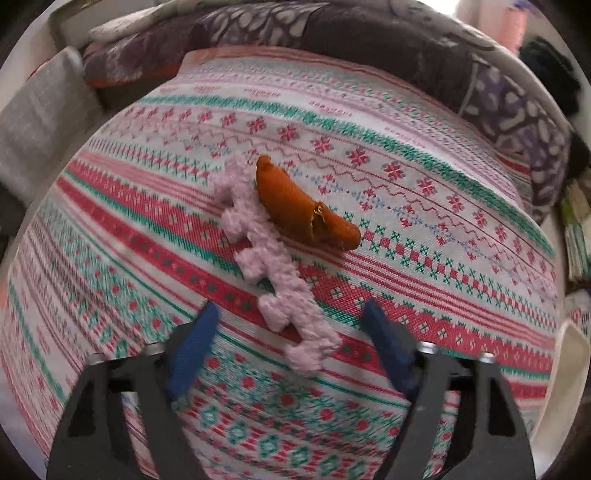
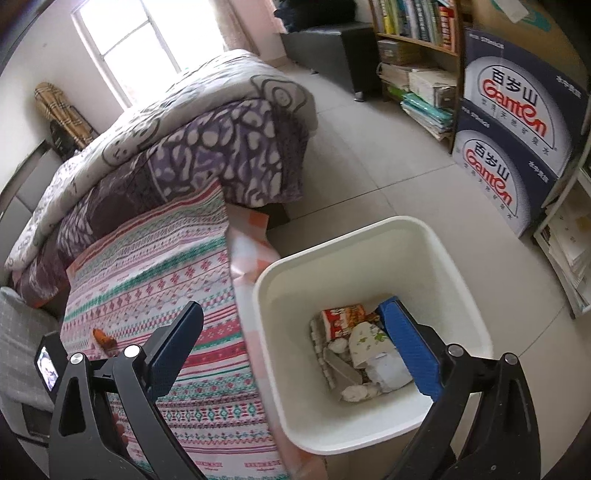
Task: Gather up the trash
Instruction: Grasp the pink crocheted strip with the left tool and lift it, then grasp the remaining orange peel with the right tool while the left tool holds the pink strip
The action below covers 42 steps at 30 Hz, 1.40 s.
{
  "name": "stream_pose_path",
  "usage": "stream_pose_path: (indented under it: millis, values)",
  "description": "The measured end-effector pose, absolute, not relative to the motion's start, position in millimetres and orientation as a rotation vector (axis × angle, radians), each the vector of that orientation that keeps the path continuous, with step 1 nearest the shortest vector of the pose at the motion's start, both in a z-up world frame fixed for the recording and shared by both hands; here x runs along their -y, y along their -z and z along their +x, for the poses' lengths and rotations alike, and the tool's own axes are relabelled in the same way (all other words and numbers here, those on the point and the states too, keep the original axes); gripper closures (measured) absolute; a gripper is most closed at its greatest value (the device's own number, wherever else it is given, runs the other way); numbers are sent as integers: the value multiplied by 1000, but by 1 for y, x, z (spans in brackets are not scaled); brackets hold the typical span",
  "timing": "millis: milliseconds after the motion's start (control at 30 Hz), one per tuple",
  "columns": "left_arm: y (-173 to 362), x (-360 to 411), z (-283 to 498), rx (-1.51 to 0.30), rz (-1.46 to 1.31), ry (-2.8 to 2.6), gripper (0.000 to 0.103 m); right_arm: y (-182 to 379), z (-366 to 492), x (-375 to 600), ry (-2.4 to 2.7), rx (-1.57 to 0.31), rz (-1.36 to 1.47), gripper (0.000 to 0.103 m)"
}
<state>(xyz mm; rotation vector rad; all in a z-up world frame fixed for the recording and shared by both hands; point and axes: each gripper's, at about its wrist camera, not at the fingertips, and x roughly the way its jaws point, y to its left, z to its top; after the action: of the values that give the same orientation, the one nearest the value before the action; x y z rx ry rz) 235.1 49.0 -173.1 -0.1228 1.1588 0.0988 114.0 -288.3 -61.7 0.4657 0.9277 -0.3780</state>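
Spreading wide above the patterned bedspread (image 1: 424,236), the left gripper (image 1: 288,314) is seen released, its blue fingers (image 1: 195,347) parted with nothing between them; the outer frame of the tool is cut off by the lower edge of the view. Between and just beyond the fingertips, a pink knitted strip (image 1: 273,266) is laid diagonally, its near end between the fingers and its far end toward the folded quilts (image 1: 332,33). Touching the strip's far part, an orange peel (image 1: 299,203) is found near the middle of the bedspread, curved, its long axis running from the upper left down to the lower right; its underside is hidden.

The right gripper (image 2: 291,336) is likewise held released and empty over the gap between bed and white bin (image 2: 373,273), one finger (image 2: 410,350) masking part of the bin's contents. Wrappers and crumpled paper (image 2: 354,347) are heaped inside, hard to tell apart. The orange peel (image 2: 104,338) is glimpsed small near the bedspread's (image 2: 173,266) left edge.
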Motion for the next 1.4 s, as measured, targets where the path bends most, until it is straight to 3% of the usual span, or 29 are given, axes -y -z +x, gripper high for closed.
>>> stream_pose_path:
  millis: [33,100,433,800,1000,1133,1300,1400]
  values:
    - [171,-54,233,-1158,-124,-80,49,63,117,284,372,-934,461,8]
    - [170,-69,228,-1164,-140,-51,74,69,123,271,356,-952,443,8]
    - [162,-151,196,-1181,-168,-98,75,91,152,184,200,-1010,258,8]
    - [94,-239,165,-1005,-391,-192,75,120,215,38,-109,-992,-56,9]
    - [70,-247,160,-933,-448,-182,75,143,250,-13,-199,-1008,-109,22]
    - [59,-244,154,-898,-418,-181,75,154,264,-18,-202,-1032,-88,36]
    - [57,-244,153,-893,-417,-172,75,162,273,-31,-224,-1029,-106,39]
    - [57,-244,152,-894,-418,-171,75,169,277,-39,-224,-1049,-126,60]
